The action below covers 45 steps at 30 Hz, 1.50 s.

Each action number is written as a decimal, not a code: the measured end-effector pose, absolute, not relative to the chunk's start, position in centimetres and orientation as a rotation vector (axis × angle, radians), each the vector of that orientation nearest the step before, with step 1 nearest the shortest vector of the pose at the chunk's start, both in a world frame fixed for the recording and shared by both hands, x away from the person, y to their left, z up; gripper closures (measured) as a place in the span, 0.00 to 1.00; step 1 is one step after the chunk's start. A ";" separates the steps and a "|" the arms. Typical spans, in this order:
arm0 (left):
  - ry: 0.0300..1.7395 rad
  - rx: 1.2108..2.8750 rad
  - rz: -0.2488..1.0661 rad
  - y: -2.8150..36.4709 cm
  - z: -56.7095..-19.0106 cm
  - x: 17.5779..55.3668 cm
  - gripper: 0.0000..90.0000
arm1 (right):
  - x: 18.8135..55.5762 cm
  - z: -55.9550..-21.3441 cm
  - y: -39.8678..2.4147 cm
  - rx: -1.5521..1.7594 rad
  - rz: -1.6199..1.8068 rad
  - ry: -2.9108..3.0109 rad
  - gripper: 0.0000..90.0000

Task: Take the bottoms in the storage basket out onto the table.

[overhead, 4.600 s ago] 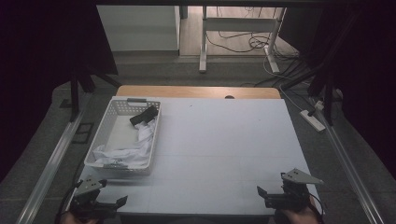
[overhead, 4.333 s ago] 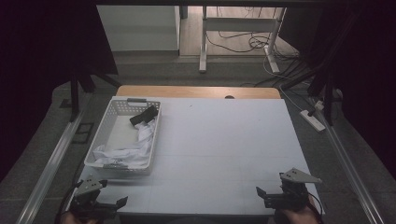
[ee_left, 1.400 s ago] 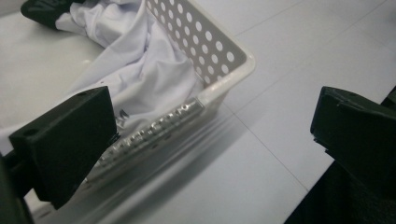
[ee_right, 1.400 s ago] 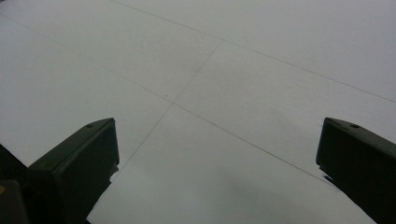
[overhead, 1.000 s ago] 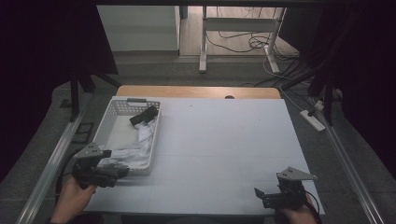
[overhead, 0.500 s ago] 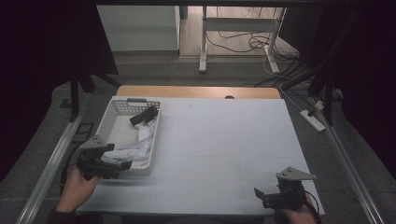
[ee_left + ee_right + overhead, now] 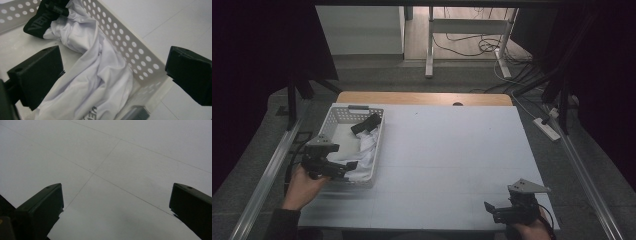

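Observation:
A white perforated basket stands at the table's left side, holding a crumpled white garment and a black garment at its far end. My left gripper hovers open over the basket's near end, jaws wide apart above the white garment. The basket's holed wall runs between the jaws in the left gripper view, with the black garment at top left. My right gripper rests open near the table's front right corner, with bare white table between its jaws.
The white table spreads wide between the two grippers. A wooden strip edges its far side. Metal rails run along both sides on the floor, and a power strip lies beyond the right edge.
My left gripper has risen from the table's front left corner and moved forward over the near end of the basket. The right gripper has stayed put.

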State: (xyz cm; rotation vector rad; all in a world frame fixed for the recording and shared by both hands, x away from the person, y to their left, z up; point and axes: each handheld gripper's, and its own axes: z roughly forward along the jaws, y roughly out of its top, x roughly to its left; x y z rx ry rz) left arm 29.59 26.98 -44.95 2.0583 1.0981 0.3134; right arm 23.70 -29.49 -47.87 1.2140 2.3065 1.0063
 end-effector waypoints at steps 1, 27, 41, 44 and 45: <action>1.099 2.058 0.309 27.1 -44.9 29.8 0.01 | 23.7 -47.9 -29.5 1.214 1.006 2.307 0.00; 0.955 2.308 0.190 26.6 -46.5 36.4 0.00 | 23.7 -47.9 -29.4 1.207 1.000 2.313 0.00; 0.878 2.511 0.130 25.1 -49.8 38.7 0.00 | 23.7 -47.9 -29.3 1.198 0.993 2.324 0.00; 0.884 2.529 0.113 24.8 -50.5 39.1 0.00 | 23.7 -47.9 -29.3 1.198 0.993 2.324 0.00; 0.891 2.533 0.104 24.7 -50.8 39.3 0.00 | 23.7 -47.9 -29.3 1.197 0.991 2.325 0.00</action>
